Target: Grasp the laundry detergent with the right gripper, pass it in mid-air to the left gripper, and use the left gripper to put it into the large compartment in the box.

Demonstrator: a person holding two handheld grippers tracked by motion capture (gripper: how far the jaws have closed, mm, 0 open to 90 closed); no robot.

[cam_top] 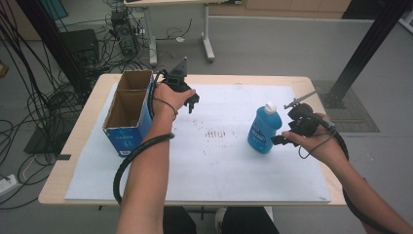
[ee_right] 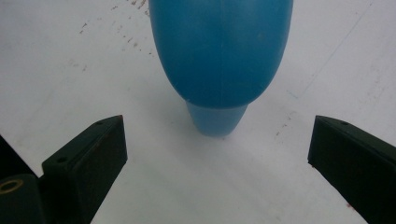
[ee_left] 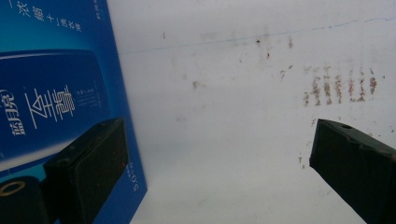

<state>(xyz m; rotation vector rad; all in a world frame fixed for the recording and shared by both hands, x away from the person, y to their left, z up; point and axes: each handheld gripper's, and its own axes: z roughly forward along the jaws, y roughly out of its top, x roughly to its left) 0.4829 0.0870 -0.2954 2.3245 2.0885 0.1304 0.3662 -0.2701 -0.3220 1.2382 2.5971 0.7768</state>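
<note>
- A blue plastic bottle with a white cap (cam_top: 264, 127) stands upright on the white sheet (cam_top: 219, 161) that covers the pale wooden table (cam_top: 73, 146), right of the middle.
- The right gripper (cam_top: 278, 139) is held just right of the bottle, low near its base, with its jaws pointing left at it.
- In the right gripper view the jaws stand wide apart and hold nothing; the bottle (ee_right: 219, 51) sits beyond the tips, centred on the gap, not yet between them and not touched.
- An open cardboard box with blue printed sides (cam_top: 127, 113) stands at the far left of the sheet.
- The left gripper (cam_top: 193, 101) hovers just right of the box's far end, well apart from the bottle.
- In the left gripper view its jaws are wide and empty; the box's blue printed wall (ee_left: 56, 93) lies close beside one jaw, and a patch of small reddish marks (ee_left: 338, 86) shows on the sheet ahead.
</note>
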